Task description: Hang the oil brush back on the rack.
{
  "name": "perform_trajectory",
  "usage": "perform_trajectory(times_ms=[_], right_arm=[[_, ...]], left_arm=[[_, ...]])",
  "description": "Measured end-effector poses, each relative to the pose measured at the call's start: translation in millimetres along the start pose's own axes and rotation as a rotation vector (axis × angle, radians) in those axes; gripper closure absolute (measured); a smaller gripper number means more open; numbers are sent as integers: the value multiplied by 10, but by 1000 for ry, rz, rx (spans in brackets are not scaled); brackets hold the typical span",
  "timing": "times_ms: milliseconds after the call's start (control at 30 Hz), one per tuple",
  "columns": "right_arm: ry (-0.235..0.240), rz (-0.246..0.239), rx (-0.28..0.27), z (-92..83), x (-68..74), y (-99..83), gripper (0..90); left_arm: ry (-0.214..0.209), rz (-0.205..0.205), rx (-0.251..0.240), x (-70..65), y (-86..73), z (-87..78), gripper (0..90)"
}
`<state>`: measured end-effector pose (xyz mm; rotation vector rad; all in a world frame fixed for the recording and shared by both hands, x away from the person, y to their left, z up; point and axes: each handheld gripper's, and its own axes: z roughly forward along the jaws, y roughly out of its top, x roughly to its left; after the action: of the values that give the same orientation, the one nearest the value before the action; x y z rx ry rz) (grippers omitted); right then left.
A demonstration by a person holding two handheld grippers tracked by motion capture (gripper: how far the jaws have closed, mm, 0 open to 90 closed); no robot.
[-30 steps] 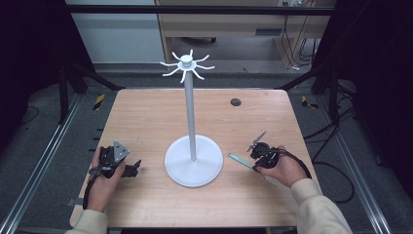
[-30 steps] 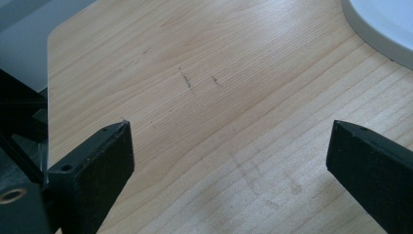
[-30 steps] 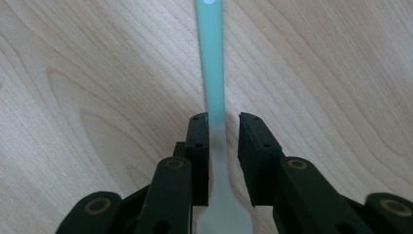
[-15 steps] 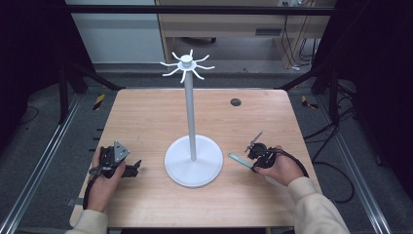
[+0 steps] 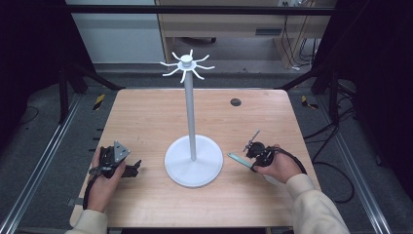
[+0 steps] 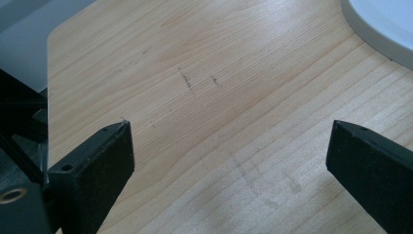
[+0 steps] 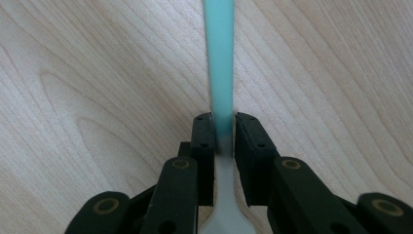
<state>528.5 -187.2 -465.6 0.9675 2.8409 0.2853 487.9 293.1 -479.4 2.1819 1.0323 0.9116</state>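
Turquoise at one end and pale grey-white at the other, the utensil handle (image 7: 220, 73) runs straight up the middle of my right gripper view, lying on the light wood table (image 5: 146, 122). My right gripper (image 7: 224, 127) has its two black jaws pressed against either side of that handle, clamped on it just where the colour fades from turquoise to white; the jaws have just been closing a little further onto it. In the high view I see the same gripper (image 5: 252, 155) at the lower right of the frame, with the utensil handle (image 5: 238, 159) poking out toward the left, near the round base of the white stand (image 5: 193, 163) but not touching it. That stand's pole rises at the centre of the frame to a ring of hooks at the top.

My left gripper (image 5: 131, 168) sits at the lower left of the high view, low over the table. In its own view the jaws stand wide apart over bare wood, with the edge of the stand's base (image 6: 384, 29) in the upper right corner.
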Motion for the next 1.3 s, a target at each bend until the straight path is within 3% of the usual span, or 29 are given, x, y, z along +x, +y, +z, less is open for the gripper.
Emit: perform_trajectory(times_ms=[400,567,633,767,800,900,1167,1300], right_arm=[[34,8,11,11,-32,1,821],[45,38,0,-32,-21,-16,824],[42,43,-46,-110,-33,-36,825],[35,59,-82,-203,-19,-38,825],[23,65,-121,-282,-11,-31,825],[25,75,-170,-380,1,-16,825],[-3,94,-229,-510,-12,-1,825],[-3,130,-330,-639,-32,24,825]], left_arm=[[0,2,0,-4,3,-2,31],[0,1,0,-1,1,2,31],[1,3,1,-2,2,3,31],[1,3,0,-3,4,-1,31],[2,2,1,-2,1,2,31],[2,-1,0,0,1,-1,30],[5,0,2,8,0,-2,29],[3,-2,1,5,1,2,29]])
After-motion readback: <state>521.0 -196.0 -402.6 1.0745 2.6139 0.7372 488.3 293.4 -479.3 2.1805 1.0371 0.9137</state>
